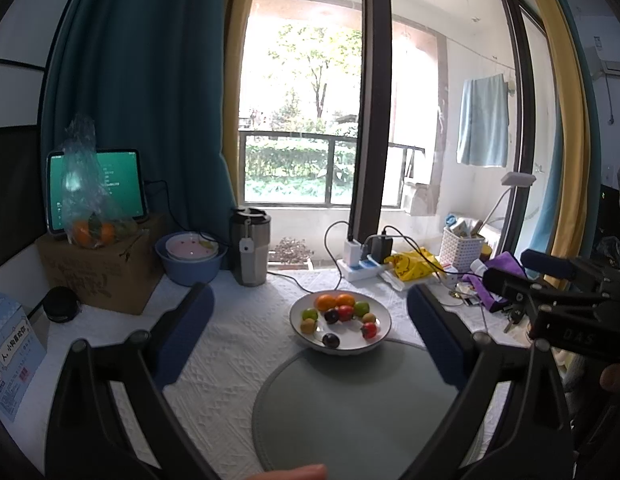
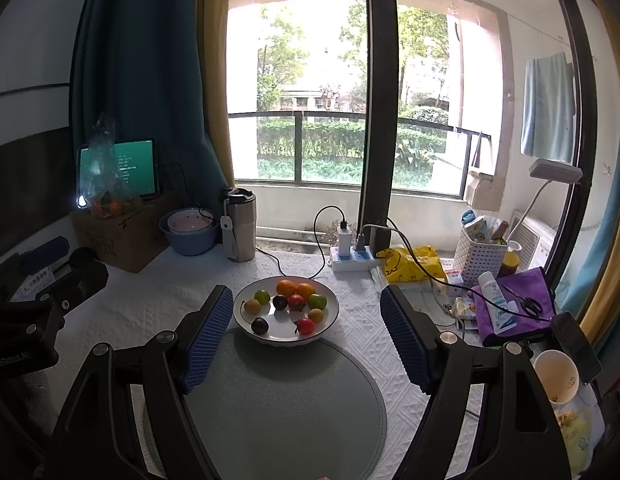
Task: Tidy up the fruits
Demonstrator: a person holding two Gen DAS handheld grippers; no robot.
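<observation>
Fruits (image 2: 287, 304) lie together in white plate (image 2: 330, 322), centre frame; both grippers (image 1: 310, 320) (image 2: 305, 320) spread, empty, probably hovering short for reach.

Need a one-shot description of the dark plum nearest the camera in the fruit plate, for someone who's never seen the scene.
Find the round grey mat on the white tablecloth; the white plate of small fruits overlaps its far edge. On the plate's near-left side lies a dark purple plum, set apart from the cluster. The other plum lies further back beside a red fruit.
</observation>
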